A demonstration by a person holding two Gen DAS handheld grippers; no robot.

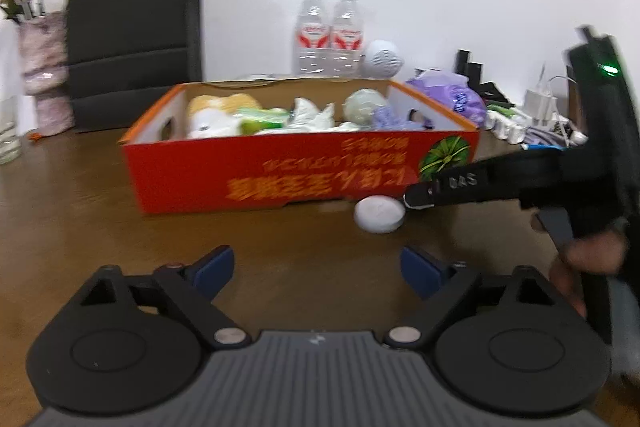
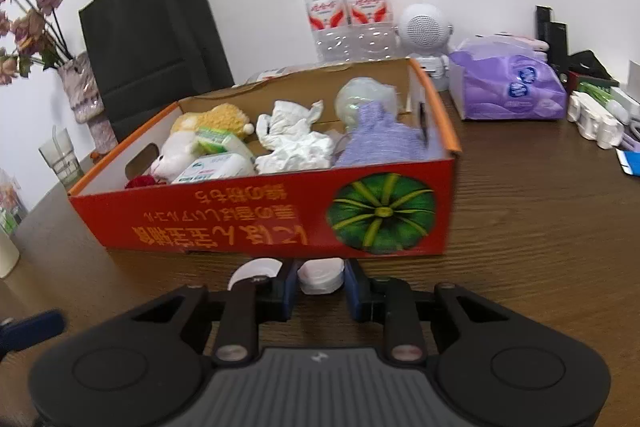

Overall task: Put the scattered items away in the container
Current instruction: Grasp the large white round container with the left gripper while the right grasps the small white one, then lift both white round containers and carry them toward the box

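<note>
One small white round puck-like item [image 2: 321, 275], lying on the brown wooden table [image 2: 540, 227] just near of the red cardboard box [image 2: 240, 219], sits between the right gripper [image 2: 318, 293]'s narrowed jaws, seemingly pinched across its rim, probably light and stiff; left gripper [image 1: 316, 267] gapes empty.

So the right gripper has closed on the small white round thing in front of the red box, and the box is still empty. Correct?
Not quite. The red box is not empty: the right wrist view shows crumpled tissue, a plush toy and other items inside. The right gripper does close around the white round thing.
</note>
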